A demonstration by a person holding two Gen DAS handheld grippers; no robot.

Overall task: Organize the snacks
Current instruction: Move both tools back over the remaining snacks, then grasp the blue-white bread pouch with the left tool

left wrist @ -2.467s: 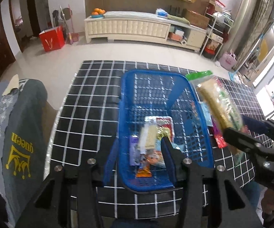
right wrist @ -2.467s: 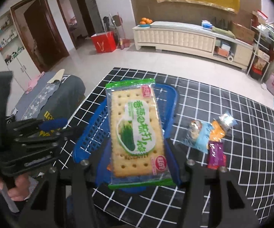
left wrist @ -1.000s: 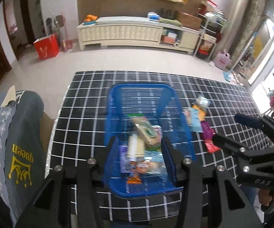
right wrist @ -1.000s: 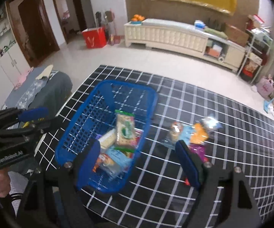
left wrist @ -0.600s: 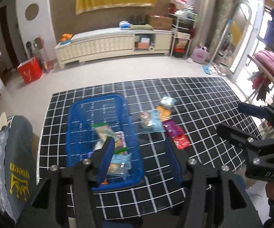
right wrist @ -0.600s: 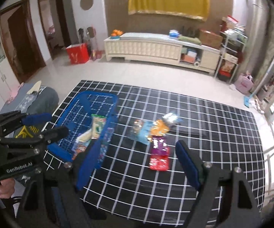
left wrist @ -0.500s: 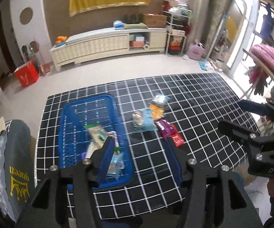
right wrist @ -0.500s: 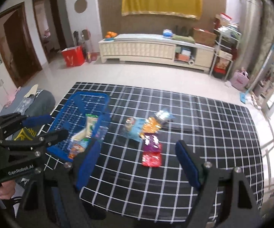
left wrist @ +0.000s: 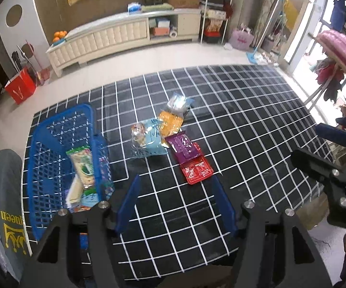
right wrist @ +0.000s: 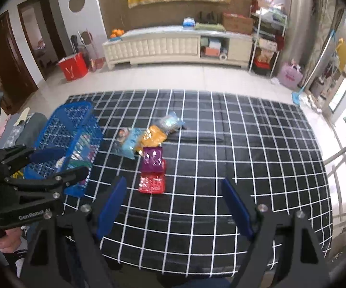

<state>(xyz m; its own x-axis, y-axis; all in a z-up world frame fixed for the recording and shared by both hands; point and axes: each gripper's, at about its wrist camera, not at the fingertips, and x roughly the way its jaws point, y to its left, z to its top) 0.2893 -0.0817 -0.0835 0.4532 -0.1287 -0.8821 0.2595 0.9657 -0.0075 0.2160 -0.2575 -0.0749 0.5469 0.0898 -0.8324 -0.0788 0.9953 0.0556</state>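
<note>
Glossy foil packets (left wrist: 192, 170) on grid-checked cloth (right wrist: 245, 144), perforated plastic basket (left wrist: 53, 129) alongside; both hand-held grippers (left wrist: 175, 201) (right wrist: 173, 206) agape, left widening, empty.

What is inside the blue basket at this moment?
The blue basket holds a green-edged cracker pack leaning on other wrapped snacks. What lies beneath them is covered.

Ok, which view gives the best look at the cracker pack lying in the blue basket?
The left wrist view: the cracker pack shows over the blue basket rim, green print visible. In the right wrist view the basket's mesh wall and the left gripper hide it.
</note>
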